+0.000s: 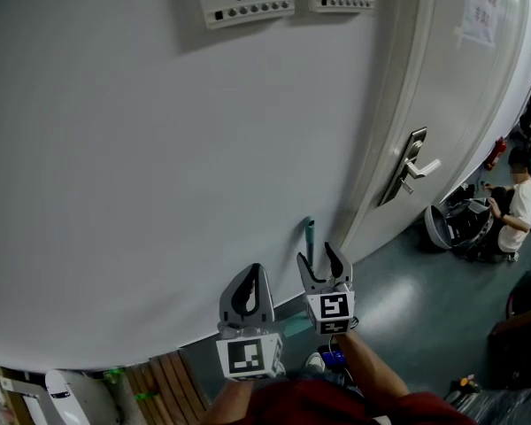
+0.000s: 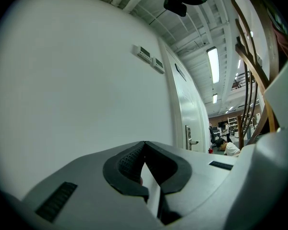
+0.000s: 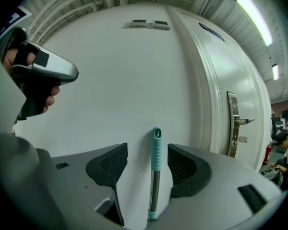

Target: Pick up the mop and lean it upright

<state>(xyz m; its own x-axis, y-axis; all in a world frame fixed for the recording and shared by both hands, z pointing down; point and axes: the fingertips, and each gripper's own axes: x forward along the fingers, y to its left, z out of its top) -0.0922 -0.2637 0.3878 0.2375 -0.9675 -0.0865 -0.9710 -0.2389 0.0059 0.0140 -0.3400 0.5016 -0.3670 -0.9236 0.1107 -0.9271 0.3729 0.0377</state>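
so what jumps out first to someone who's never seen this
The teal-tipped mop handle stands upright against the white wall, between the open jaws of the right gripper, untouched. The left gripper beside it is shut and empty. A person sits on the floor past the door.

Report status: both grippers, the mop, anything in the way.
Left gripper shut, empty. Right gripper open, jaws either side of mop handle, not touching it. Handle stands upright against wall. No obstruction seen.
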